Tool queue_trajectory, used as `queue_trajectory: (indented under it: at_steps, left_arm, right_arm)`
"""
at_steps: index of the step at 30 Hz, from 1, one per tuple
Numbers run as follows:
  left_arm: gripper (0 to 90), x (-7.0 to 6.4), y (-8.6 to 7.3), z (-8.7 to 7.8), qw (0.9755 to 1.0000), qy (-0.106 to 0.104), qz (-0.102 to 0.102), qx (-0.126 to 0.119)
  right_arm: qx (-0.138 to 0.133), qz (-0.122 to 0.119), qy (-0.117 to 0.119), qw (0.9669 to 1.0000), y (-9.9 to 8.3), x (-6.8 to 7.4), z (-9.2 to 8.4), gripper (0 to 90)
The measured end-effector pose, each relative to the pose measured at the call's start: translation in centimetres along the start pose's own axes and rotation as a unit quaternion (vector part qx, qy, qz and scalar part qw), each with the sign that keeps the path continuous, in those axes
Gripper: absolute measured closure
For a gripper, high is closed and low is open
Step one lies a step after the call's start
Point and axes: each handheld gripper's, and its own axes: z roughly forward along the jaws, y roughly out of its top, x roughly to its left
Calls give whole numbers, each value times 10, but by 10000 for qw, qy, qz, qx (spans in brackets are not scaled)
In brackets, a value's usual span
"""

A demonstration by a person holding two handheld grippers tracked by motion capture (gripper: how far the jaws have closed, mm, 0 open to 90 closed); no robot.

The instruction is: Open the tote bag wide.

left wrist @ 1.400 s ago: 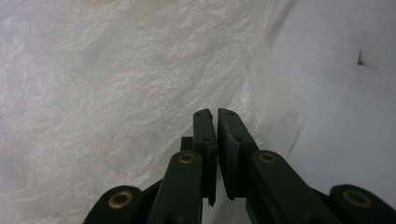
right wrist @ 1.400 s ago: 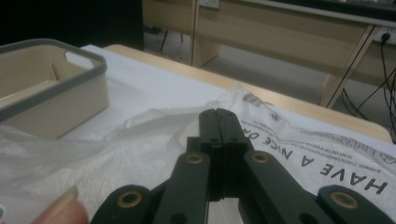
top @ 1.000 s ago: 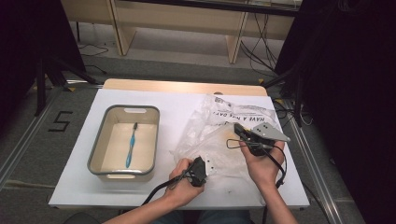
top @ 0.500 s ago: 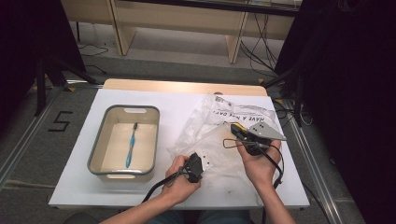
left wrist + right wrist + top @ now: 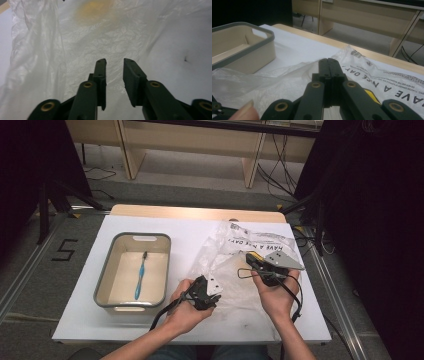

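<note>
A crumpled clear plastic bag [image 5: 240, 255] with black print lies on the right half of the white table. My right gripper [image 5: 250, 257] is over it with its jaws shut, and the film rises up to their tips [image 5: 329, 60], pinched there. The left gripper [image 5: 207, 290] hovers at the bag's near left part. Its jaws [image 5: 114, 61] have just been opening and stand apart, with nothing between them and the bag's film [image 5: 82, 42] below. A blue toothbrush [image 5: 140, 275] lies in the beige tray [image 5: 111, 270] at the left.
Bare white table [image 5: 185, 227] lies behind the tray and along the front edge. The grey-rimmed tray wall [image 5: 249, 50] stands to the left of the right gripper. Wooden shelving [image 5: 200, 140] and cables are on the floor beyond the table.
The left gripper has lifted a little off the bag and its jaws have parted. The right hand has held still with the bag.
</note>
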Motion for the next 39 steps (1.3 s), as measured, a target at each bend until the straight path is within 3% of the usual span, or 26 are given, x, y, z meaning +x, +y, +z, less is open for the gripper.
queue_trajectory:
  at_steps: [8,11,14,19,20,31,39]
  left_arm:
    - [436,3,11,-29,9992,-45,-219,-317]
    - [379,7,12,-34,9993,3,-218,-292]
    - [356,16,11,-40,9990,86,-332,-277]
    - [338,25,10,-46,9991,99,-337,-221]
    - [338,29,9,-49,9992,25,-343,-220]
    - [317,46,6,-66,9980,-16,-530,-346]
    - [314,59,5,-80,9967,171,-677,-420]
  right_arm:
    - [21,21,-20,10000,-1,-1,0,900]
    - [38,11,-19,10000,-2,-1,0,900]
    - [39,9,-17,10000,-2,-1,0,900]
    - [34,26,-32,10000,-3,-3,-1,900]
    - [27,36,-40,10000,-3,-4,-1,900]
    - [23,84,-63,9999,-2,-6,-2,900]
    - [18,85,-74,9999,-3,-7,-2,900]
